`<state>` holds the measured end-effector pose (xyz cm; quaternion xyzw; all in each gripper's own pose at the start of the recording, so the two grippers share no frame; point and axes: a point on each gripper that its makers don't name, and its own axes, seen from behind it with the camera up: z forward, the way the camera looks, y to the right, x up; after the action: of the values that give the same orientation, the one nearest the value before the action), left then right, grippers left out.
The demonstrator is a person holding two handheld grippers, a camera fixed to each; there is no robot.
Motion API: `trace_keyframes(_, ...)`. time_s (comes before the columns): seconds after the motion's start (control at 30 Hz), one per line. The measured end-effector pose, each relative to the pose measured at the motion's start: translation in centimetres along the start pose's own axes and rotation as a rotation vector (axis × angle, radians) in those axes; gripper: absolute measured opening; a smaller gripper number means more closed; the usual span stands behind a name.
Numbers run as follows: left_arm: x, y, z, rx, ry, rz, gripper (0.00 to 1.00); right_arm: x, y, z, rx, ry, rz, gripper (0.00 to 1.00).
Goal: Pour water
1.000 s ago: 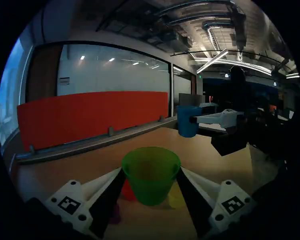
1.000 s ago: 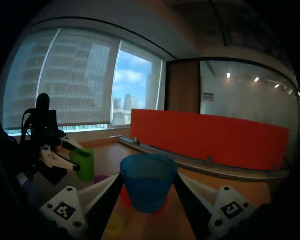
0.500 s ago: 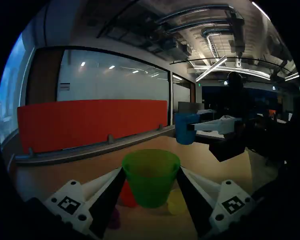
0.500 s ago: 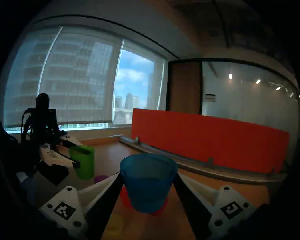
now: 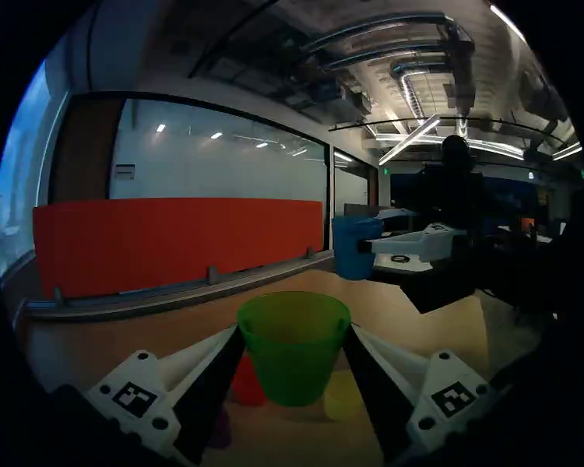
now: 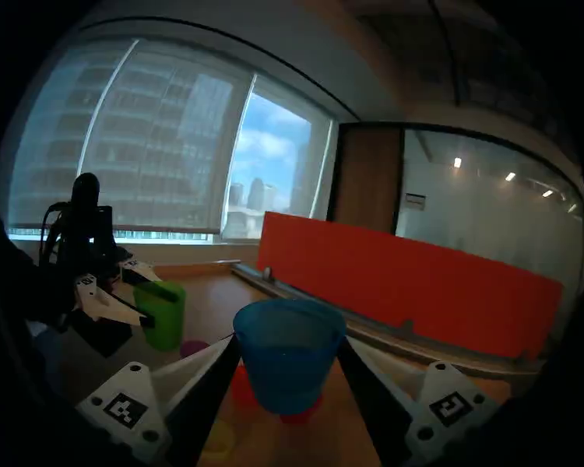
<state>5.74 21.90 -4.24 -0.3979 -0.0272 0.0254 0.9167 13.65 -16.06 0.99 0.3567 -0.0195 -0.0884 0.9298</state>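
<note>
Wooden table (image 5: 121, 335) with a long red panel (image 5: 175, 233) behind it lies below both grippers. Left gripper (image 5: 292, 335) has its jaws squeezed on an upright green plastic cup (image 5: 294, 362), right between them. Right gripper (image 6: 288, 338) jaws squeeze an upright blue plastic cup (image 6: 290, 377), right between them too.

**A:** Entry one?
**B:** Left gripper (image 5: 292, 342). Jaws pressed against both sides of a green cup (image 5: 293, 373), which it carries upright, fingers level and pointing forward.
**A:** Entry two?
**B:** Right gripper (image 6: 289, 346). Jaws clamped the same way on a blue cup (image 6: 289, 381), also upright.
**A:** Relative position?
**B:** Well apart. In the left gripper view the right gripper is farther off at upper right, fingers pointing left. In the right gripper view the left gripper is at left, pointing right.
</note>
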Motion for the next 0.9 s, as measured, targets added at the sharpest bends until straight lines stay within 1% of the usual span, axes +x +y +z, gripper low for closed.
trace_keyframes(0.07,0.0,0.1,0.0,0.001,0.002,0.001,0.86,0.3,-0.1,0.0,0.006,0.002,-0.012,0.89)
trace_keyframes(0.17,0.1,-0.2,0.0,0.014,0.004,0.004,0.86,0.8,-0.2,0.1,0.006,0.007,-0.032,0.89)
trace_keyframes(0.27,0.1,0.0,0.1,0.004,0.004,0.008,0.86,1.1,-0.3,0.2,0.006,0.008,-0.060,0.89)
trace_keyframes(0.37,0.1,0.7,0.0,-0.015,0.004,0.014,0.86,1.5,-0.2,0.4,0.003,0.003,-0.084,0.89)
trace_keyframes(0.47,0.0,1.1,0.1,-0.017,0.000,0.021,0.86,2.0,-0.2,0.6,0.002,0.005,-0.113,0.89)
trace_keyframes(0.57,-0.2,0.8,0.4,-0.011,-0.005,0.022,0.86,2.6,-0.3,0.8,0.003,0.010,-0.147,0.90)
trace_keyframes(0.67,-0.3,0.9,0.5,-0.018,-0.010,0.021,0.86,3.2,-0.6,0.9,0.009,0.014,-0.185,0.89)
trace_keyframes(0.77,-0.4,1.5,0.5,-0.034,-0.011,0.019,0.86,3.9,-0.8,1.0,0.011,0.021,-0.221,0.89)
trace_keyframes(0.9,-0.3,1.7,0.5,-0.040,-0.011,0.018,0.86,4.6,-1.1,1.1,0.023,0.032,-0.254,0.90)
